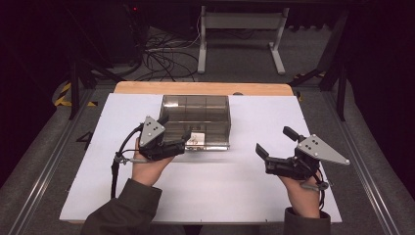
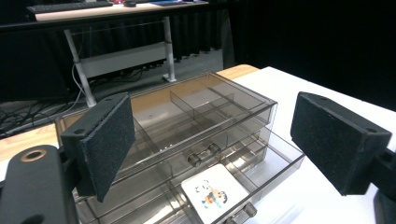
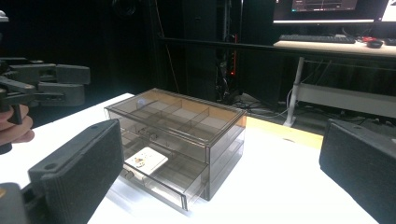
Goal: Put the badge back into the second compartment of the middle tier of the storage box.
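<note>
A smoky clear drawer box (image 1: 195, 110) stands at the middle back of the white board (image 1: 220, 186). Its lower drawer (image 1: 215, 143) is pulled out toward me, and a white card with a cartoon picture (image 1: 196, 138) lies flat inside. My left gripper (image 1: 174, 127) hovers open at the box's front left, nothing between its pads. In the left gripper view the card (image 2: 215, 191) lies below the jaws, in front of the box (image 2: 187, 116). My right gripper (image 1: 275, 141) is open and empty, to the right of the box. In the right gripper view the box (image 3: 182, 121) and card (image 3: 145, 158) lie ahead.
A wooden table edge (image 1: 205, 88) runs behind the board. Past it are a white desk frame (image 1: 242, 29) and loose cables (image 1: 166, 58) on the floor. Metal rails (image 1: 44, 166) flank the table. The left gripper (image 3: 81, 85) shows at the right gripper view's far left.
</note>
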Demonstrator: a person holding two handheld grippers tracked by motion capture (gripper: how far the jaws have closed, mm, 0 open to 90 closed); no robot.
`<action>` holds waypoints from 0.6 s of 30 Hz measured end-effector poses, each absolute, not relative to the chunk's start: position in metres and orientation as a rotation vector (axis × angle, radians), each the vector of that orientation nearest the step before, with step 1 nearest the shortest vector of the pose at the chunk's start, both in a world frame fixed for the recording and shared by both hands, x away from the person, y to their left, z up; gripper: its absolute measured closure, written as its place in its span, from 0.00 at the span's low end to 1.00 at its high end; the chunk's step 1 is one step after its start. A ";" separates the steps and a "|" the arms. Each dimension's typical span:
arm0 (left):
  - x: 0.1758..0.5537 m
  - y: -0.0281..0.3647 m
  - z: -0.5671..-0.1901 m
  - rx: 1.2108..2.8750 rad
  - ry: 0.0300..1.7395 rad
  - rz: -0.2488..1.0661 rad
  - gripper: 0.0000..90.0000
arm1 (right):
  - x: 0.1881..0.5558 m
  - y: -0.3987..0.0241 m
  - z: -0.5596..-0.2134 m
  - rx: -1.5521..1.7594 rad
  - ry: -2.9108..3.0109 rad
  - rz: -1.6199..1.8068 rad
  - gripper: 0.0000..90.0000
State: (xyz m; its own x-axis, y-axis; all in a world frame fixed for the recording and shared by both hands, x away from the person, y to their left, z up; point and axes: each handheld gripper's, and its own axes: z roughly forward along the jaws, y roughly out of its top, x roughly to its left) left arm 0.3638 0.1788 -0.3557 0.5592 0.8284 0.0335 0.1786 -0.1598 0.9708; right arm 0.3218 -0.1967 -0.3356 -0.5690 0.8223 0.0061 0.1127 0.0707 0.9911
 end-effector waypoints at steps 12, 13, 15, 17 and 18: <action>0.356 0.191 -0.351 1.694 0.813 0.744 0.15 | 0.324 -0.194 -0.337 0.930 1.769 1.542 0.01; 0.355 0.192 -0.350 1.696 0.811 0.744 0.15 | 0.324 -0.193 -0.337 0.932 1.770 1.544 0.01; 0.353 0.194 -0.349 1.697 0.803 0.738 0.14 | 0.324 -0.193 -0.338 0.933 1.775 1.544 0.01; 0.351 0.196 -0.348 1.692 0.801 0.738 0.14 | 0.324 -0.193 -0.338 0.936 1.784 1.544 0.01; 0.350 0.198 -0.347 1.694 0.798 0.742 0.14 | 0.325 -0.193 -0.338 0.936 1.786 1.545 0.01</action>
